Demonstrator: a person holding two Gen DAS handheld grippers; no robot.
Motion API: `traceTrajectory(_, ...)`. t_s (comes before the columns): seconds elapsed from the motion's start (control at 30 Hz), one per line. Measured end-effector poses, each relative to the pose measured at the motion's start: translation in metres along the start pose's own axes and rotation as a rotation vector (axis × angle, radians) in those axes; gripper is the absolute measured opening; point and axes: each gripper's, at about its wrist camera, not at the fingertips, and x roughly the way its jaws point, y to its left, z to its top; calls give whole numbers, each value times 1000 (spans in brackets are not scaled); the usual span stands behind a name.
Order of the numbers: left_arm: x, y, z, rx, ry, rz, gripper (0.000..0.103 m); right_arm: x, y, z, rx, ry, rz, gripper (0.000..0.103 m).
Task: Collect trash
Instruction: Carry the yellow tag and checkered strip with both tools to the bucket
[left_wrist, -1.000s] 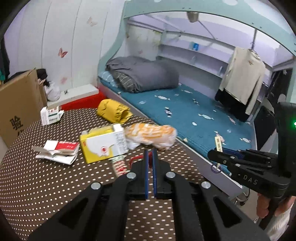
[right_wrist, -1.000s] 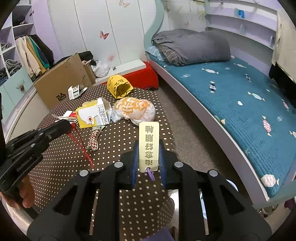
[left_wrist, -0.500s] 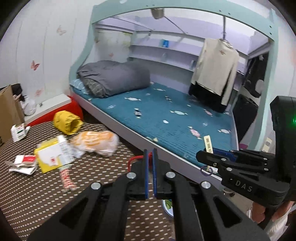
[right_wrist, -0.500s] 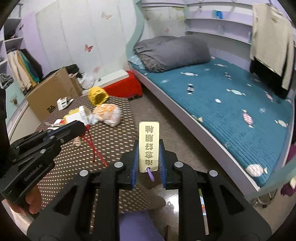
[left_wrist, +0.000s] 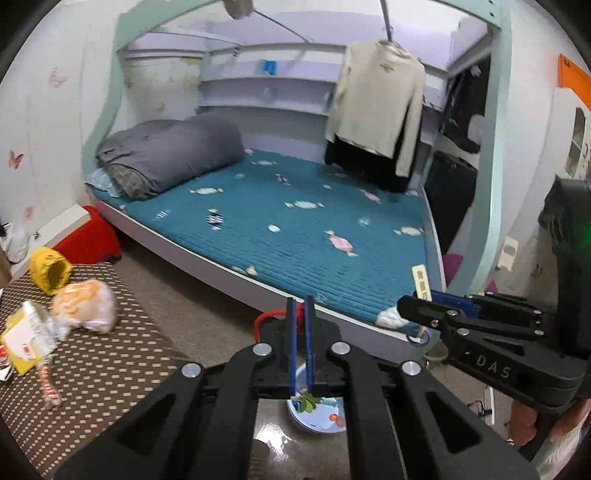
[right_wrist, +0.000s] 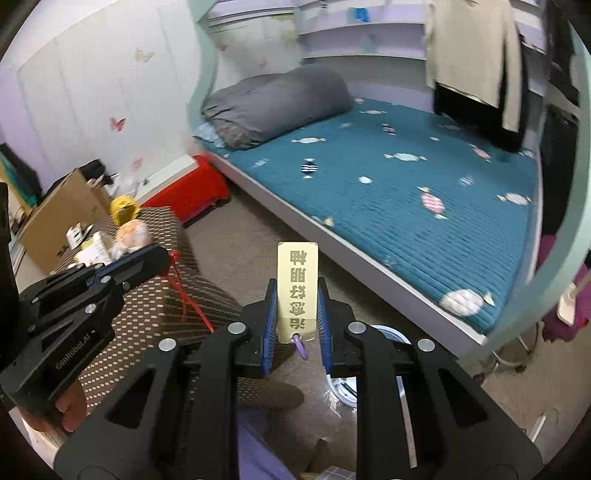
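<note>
Right tool gripping the tag, left tool clenching the red string: both should be centring over the bin before releasing.

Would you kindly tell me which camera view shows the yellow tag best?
The right wrist view: the yellow tag faces the camera, printed side readable, clamped in the right gripper. The left wrist view shows the tag only small and edge-on.

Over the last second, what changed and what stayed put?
Both grippers swung away from the dotted table toward the floor bin. The left gripper stays shut on the red string, the right gripper on the yellow tag. Table litter lies unmoved.
</note>
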Motion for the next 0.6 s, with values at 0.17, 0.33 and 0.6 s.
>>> traceTrajectory(0.17,29,-29,-3,41,43,-49,4,3,-35,-11,64,18,-43,20)
traceTrajectory(0.33,57,-56,-10,85,98,-80,4,13,-68,-25,138,58,-70,20)
traceTrajectory(0.6,102,-95,-29,148,201,-134,4,32,-119,-58,261,132,-112,20)
